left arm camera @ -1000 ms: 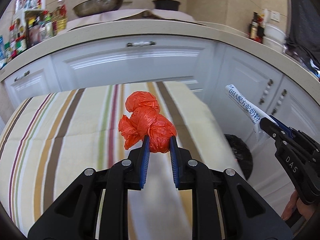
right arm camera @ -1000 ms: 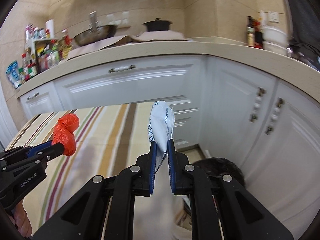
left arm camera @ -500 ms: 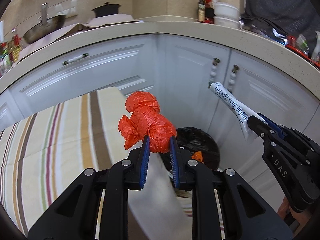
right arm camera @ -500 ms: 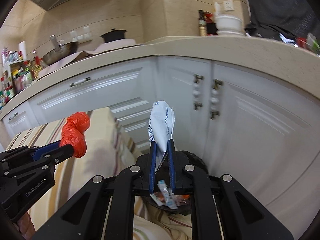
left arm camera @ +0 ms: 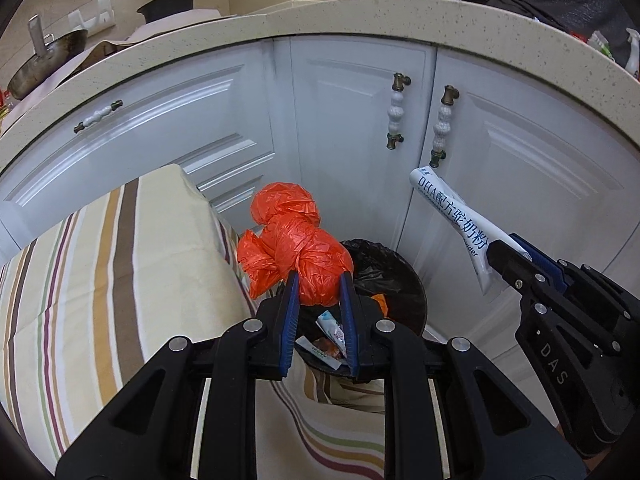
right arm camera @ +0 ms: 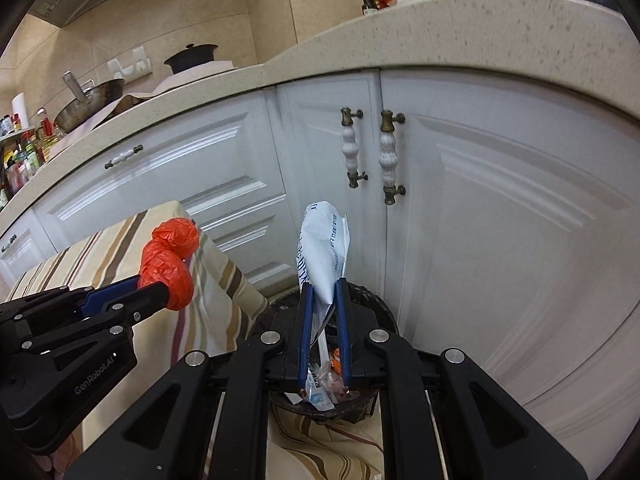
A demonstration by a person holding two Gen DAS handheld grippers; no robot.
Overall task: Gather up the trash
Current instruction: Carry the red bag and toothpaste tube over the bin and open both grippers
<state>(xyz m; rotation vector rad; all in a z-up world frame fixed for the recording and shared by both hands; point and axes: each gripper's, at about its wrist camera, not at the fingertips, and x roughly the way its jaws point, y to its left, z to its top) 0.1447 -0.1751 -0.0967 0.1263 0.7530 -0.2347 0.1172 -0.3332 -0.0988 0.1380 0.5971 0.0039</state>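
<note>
My left gripper (left arm camera: 319, 280) is shut on a crumpled orange plastic bag (left arm camera: 294, 254), held in the air above the near rim of a black-lined trash bin (left arm camera: 404, 280). The bin stands on the floor in the cabinet corner and holds several wrappers. My right gripper (right arm camera: 324, 286) is shut on a white packet with blue print (right arm camera: 324, 248), which stands upright over the same trash bin (right arm camera: 380, 308). In the left wrist view the right gripper (left arm camera: 506, 258) and its white packet (left arm camera: 452, 220) sit to the right of the bin. From the right wrist camera, the left gripper (right arm camera: 160, 290) with the orange bag (right arm camera: 170, 262) is at the left.
A table with a striped cloth (left arm camera: 100, 272) lies at the left, its corner close to the bin. White corner cabinets (left arm camera: 352, 120) with ceramic handles stand behind the bin under a speckled countertop (left arm camera: 360, 12). A wok (left arm camera: 44, 64) and a pot (left arm camera: 168, 4) sit on the counter.
Both grippers have swung right from over the striped table to the cabinet corner and sunk a little. The trash bin has come into view under them. Both grips are unchanged.
</note>
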